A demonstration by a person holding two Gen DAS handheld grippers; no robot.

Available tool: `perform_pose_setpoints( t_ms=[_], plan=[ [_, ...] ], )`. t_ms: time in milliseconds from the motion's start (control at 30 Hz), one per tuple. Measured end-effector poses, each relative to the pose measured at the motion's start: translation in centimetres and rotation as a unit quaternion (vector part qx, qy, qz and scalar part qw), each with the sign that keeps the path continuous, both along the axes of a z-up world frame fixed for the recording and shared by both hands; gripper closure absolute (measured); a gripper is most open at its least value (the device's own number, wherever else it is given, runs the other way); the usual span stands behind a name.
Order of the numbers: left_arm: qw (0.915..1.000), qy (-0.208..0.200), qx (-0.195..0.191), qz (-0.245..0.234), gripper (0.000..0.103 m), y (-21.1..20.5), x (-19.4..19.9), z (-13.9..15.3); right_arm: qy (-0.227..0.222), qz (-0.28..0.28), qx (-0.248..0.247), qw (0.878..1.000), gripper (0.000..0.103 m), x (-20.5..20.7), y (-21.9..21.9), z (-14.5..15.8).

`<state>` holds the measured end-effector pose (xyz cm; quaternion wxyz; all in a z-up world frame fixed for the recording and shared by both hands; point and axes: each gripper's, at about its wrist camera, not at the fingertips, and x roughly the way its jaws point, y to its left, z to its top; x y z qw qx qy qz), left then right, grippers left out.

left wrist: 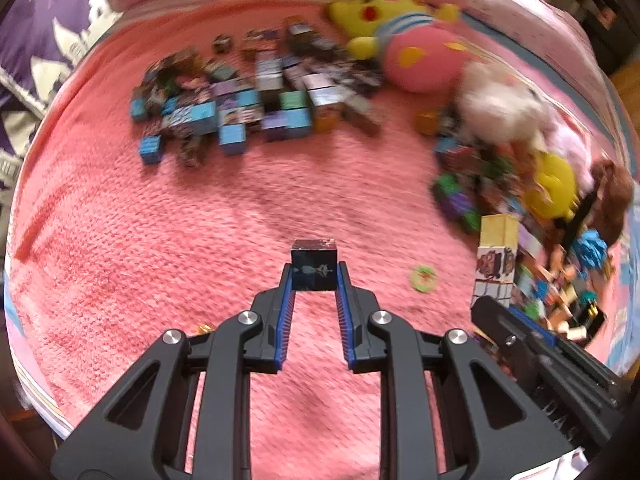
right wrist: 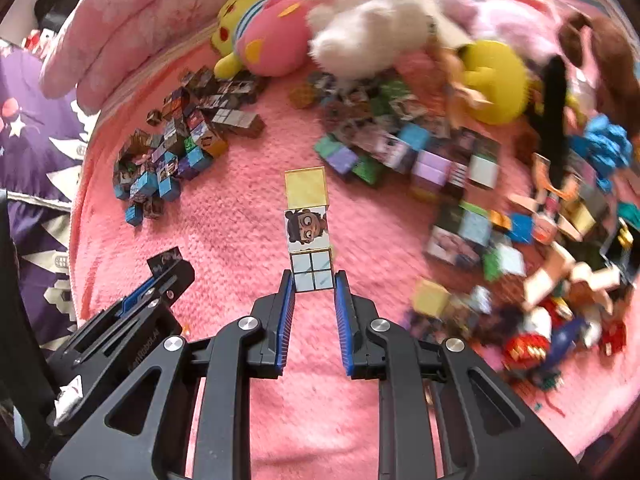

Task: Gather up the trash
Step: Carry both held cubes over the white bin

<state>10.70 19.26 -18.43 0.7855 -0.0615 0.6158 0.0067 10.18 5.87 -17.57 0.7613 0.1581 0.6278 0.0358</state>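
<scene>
Mid-carry: left hand-held gripper [left wrist: 314,276] clamps a small dark printed cube [left wrist: 313,266], right hand-held gripper [right wrist: 313,280] clamps a tall cartoon-printed cardboard block [right wrist: 308,224]; next, find a drop spot, none visible.

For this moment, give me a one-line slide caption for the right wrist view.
Right tongs grip a tall printed box above a pink blanket strewn with small boxes and plush toys.

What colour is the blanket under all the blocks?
Pink, a fuzzy knit blanket; clearest in the left wrist view.
</scene>
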Motion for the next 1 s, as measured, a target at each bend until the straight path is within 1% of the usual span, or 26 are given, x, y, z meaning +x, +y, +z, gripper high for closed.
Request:
perform_pose_setpoints(
  t_ms=[167,200,233,267,467,567,667,833,867,933,1000],
  plan=[
    [0.9990,-0.016,0.000,-0.042,0.083,-3.7,-2.4,3.0,-0.012,-0.038,0.004,0.999,0.085,-2.8,-3.5,1.8],
    [0.9986,-0.019,0.000,-0.050,0.083,-3.9,-2.5,3.5,-0.014,-0.046,0.005,0.999,0.085,-3.4,-4.3,2.1],
    [0.9978,-0.023,0.001,-0.063,0.083,-5.1,-3.1,4.1,-0.017,-0.058,0.004,0.998,0.085,-4.1,-5.3,2.5],
    [0.9971,-0.025,0.001,-0.072,0.083,-5.3,-3.0,3.9,-0.019,-0.070,0.004,0.997,0.085,-4.9,-6.4,2.9],
    [0.9885,-0.041,-0.004,-0.145,0.083,-11.0,-4.9,5.5,-0.029,-0.140,0.001,0.990,0.085,-9.8,-12.3,4.5],
    [0.9816,-0.048,-0.007,-0.185,0.083,-14.4,-6.5,6.4,-0.033,-0.176,-0.001,0.984,0.085,-12.6,-15.2,5.3],
    [0.9729,-0.053,-0.010,-0.225,0.083,-18.0,-8.5,7.1,-0.039,-0.213,-0.003,0.976,0.085,-15.5,-18.2,6.3],
    [0.9540,-0.057,-0.017,-0.294,0.083,-23.8,-12.3,8.0,-0.044,-0.276,-0.008,0.960,0.085,-20.7,-22.8,7.4],
    [0.9480,-0.058,-0.018,-0.312,0.083,-25.4,-13.5,8.2,-0.044,-0.291,-0.008,0.956,0.085,-22.0,-23.8,7.5],
    [0.9394,-0.059,-0.019,-0.337,0.083,-27.5,-15.1,8.4,-0.043,-0.320,-0.009,0.946,0.085,-24.5,-25.6,7.7],
    [0.9275,-0.058,-0.022,-0.369,0.083,-29.9,-17.2,8.6,-0.042,-0.354,-0.012,0.934,0.085,-27.6,-27.6,7.9]
  ],
)
